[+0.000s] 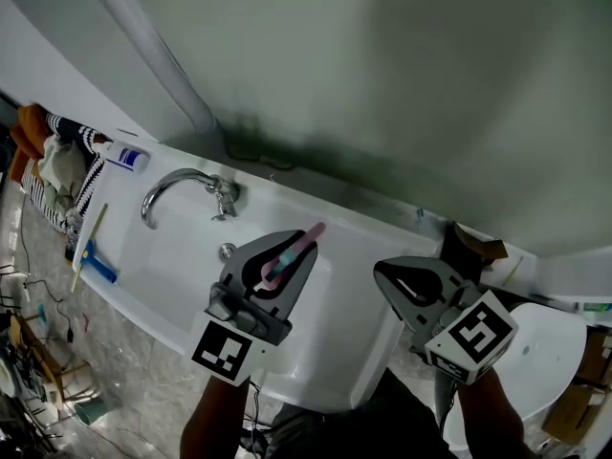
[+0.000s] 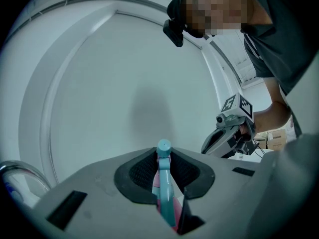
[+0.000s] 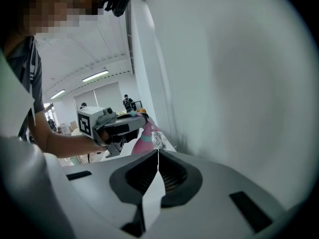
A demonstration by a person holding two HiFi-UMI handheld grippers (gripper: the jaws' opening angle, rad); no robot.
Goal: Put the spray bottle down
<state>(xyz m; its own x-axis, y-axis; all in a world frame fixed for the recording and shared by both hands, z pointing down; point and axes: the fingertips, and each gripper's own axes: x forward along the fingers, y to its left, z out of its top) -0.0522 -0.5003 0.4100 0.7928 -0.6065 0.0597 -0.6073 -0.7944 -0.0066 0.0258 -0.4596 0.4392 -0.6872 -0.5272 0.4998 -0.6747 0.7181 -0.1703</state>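
The spray bottle (image 1: 285, 258), pink with a teal head, lies clamped between the jaws of my left gripper (image 1: 302, 241), which is shut on it and held over the white sink (image 1: 167, 251). In the left gripper view the bottle's teal nozzle (image 2: 163, 146) sticks out past the pads, facing a pale wall. My right gripper (image 1: 409, 289) hangs to the right of the sink, jaws closed on a thin white sheet (image 3: 152, 190). From the right gripper view I see the left gripper (image 3: 115, 125) with the pink bottle (image 3: 145, 136) beyond it.
A chrome faucet (image 1: 184, 184) stands at the sink's back. A blue-handled tool (image 1: 93, 259) and a white tube (image 1: 125, 157) lie on the sink's left end, with striped cloths (image 1: 53, 165) beyond. A white round fixture (image 1: 547, 352) and cardboard (image 1: 476, 247) are at the right.
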